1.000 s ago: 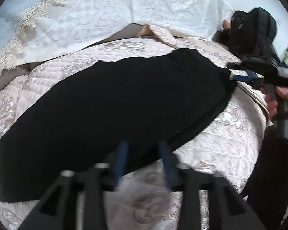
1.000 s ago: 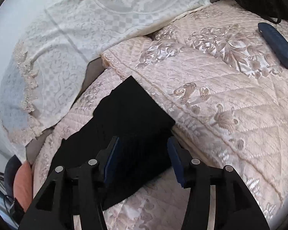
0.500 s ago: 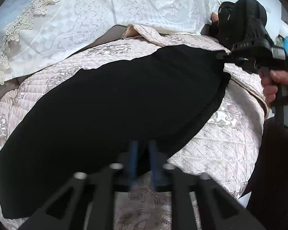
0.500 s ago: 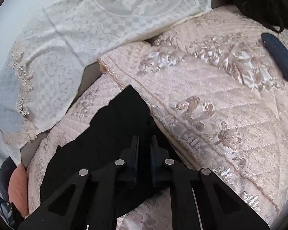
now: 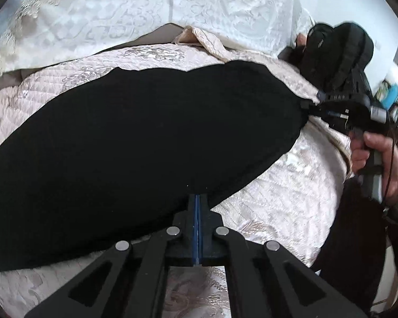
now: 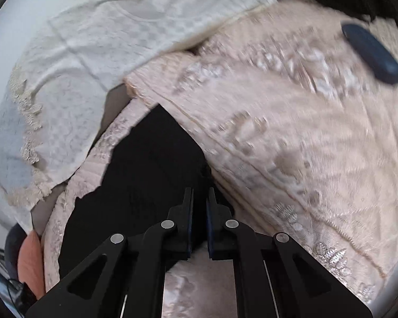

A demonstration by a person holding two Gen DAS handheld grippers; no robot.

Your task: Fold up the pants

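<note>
Black pants [image 5: 135, 137] lie spread across a pink quilted bedspread [image 5: 273, 201]. My left gripper [image 5: 197, 198] is shut on the near edge of the pants. My right gripper [image 5: 314, 104] shows at the right in the left wrist view, pinching the far right end of the pants. In the right wrist view the right gripper [image 6: 199, 193] is shut on the black pants [image 6: 146, 175], whose corner points away from it.
A white lace cover [image 5: 172, 8] lies along the back of the bed. A black backpack [image 5: 337, 50] sits at the far right. A dark blue case [image 6: 371, 53] rests on the quilt. An orange cushion [image 6: 30, 259] shows at the lower left.
Both grippers went from open to shut on the pants' edge. The fabric at each grip has lifted slightly and the right end has pulled taut.
</note>
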